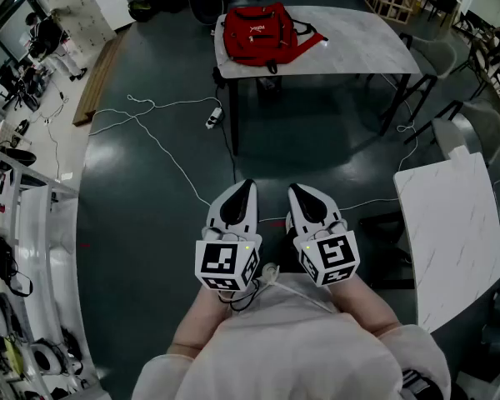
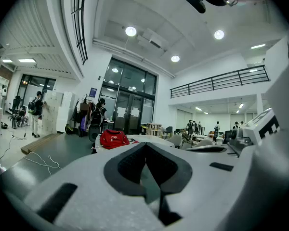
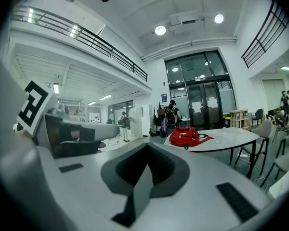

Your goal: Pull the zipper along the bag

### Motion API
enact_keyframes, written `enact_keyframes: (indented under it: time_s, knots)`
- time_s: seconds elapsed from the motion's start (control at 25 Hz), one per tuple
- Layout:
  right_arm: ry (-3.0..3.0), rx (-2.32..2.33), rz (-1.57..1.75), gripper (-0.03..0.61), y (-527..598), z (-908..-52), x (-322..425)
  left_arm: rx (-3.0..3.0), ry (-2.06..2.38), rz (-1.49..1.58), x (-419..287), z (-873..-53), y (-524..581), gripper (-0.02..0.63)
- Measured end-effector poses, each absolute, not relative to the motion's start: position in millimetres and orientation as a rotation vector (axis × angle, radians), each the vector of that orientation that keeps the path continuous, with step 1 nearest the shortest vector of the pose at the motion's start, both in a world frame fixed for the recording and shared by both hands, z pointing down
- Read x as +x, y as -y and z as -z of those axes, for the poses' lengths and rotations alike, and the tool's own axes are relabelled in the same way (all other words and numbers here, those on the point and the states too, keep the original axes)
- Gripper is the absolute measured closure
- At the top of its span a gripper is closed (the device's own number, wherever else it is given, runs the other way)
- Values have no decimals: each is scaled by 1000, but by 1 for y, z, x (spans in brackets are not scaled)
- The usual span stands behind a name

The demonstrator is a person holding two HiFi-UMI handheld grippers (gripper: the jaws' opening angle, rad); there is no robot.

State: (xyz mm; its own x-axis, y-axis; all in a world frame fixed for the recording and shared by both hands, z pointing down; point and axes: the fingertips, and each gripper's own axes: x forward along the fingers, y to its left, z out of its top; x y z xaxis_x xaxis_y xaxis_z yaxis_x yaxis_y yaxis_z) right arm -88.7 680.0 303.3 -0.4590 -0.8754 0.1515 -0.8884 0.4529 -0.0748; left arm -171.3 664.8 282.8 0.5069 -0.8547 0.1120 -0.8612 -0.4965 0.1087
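Bag (image 1: 260, 33) within reach of either gripper?

No, well apart. Starting close in: I hold the left gripper (image 1: 248, 183) and the right gripper (image 1: 293, 187) side by side just in front of my body, both pointing forward over the floor. The left one's fingers (image 2: 123, 170) are pressed together tip to tip with nothing between them, and the right one's fingers (image 3: 127, 170) likewise. I judge that a carrying posture: there is nothing to grip out here, so closed and tucked in makes sense.

What lies between you and it?

Bare dark floor, then a white cable (image 1: 150, 115) running to a power strip (image 1: 212, 121) near the bench's front left leg, which I'd want to step round. Beyond that is the bench (image 1: 358, 44), with the red bag lying flat at its left end and a strap trailing toward the middle.

And the zipper?

Too small to make out from here. My guess is the bag lies at that end so both grippers can come at it from the near edge, one to steady the fabric and one to take the pull.
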Motion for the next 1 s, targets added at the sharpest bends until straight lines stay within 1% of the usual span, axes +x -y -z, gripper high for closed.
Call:
enact_keyframes:
  time_s: [0.64,1.0]
  knots:
    - [2568,1641,-361,552,-657,-321,-91,2543,1540,-70,-198,-297,-645,595]
    - [2536,1597,-452,551,-585,-345,-76,2476,1552,-118,-190,-321,-574,595]
